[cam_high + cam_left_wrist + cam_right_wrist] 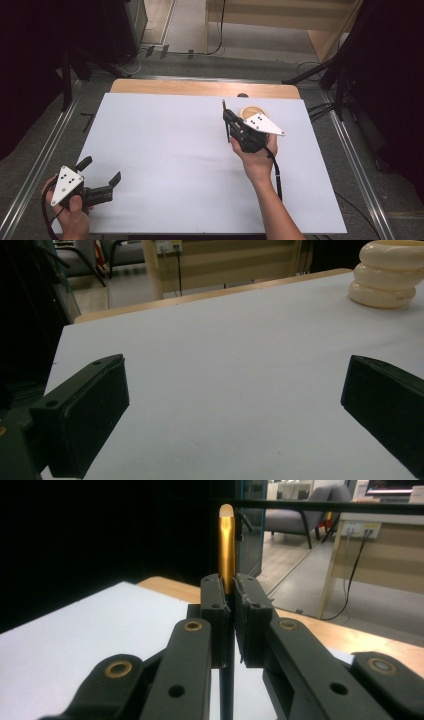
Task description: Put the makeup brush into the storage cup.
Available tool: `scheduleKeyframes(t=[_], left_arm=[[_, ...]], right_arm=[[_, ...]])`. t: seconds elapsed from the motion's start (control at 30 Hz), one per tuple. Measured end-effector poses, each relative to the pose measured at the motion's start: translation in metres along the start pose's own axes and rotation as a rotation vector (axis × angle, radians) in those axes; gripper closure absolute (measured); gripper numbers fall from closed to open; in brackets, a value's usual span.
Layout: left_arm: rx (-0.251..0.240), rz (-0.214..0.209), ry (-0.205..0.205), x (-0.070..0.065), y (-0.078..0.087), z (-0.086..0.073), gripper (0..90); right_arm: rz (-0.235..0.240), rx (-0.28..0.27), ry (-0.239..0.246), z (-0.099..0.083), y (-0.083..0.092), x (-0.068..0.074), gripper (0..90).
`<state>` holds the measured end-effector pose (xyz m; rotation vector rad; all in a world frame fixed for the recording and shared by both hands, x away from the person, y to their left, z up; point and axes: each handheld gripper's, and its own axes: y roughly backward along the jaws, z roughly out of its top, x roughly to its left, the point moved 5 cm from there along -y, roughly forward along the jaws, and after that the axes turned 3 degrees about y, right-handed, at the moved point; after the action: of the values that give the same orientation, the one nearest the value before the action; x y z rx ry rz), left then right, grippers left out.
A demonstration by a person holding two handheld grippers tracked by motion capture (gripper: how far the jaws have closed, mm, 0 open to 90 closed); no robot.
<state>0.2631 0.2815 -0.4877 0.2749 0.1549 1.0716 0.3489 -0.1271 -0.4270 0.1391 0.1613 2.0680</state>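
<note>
The left tool (102,176) rests wide open and empty at the near corner of the white surface (165,165), while farther off the right tool (229,592) pinches a slim gold pen (226,550) upright just beside the cream ribbed holder (387,275), where so narrow a grip could let the pen pivot or slip and miss the holder's mouth.

Glossy gold metal pen (226,550), matt white tabletop (165,145)

Left claw (102,175) jaws wide apart, right claw (230,597) clamped tight.
</note>
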Motion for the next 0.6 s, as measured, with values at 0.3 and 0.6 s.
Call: scheduleKeyframes(t=[0.3, 0.6], left_arm=[[0.003, 0.000, -0.002, 0.000, 0.000, 0.000, 0.0], [0.004, -0.001, -0.001, 0.000, -0.001, 0.000, 0.0]], right_arm=[[-0.030, -0.023, -0.017, 0.007, 0.004, -0.018, 85.1], [-0.065, -0.033, -0.012, 0.012, 0.006, -0.036, 85.1]])
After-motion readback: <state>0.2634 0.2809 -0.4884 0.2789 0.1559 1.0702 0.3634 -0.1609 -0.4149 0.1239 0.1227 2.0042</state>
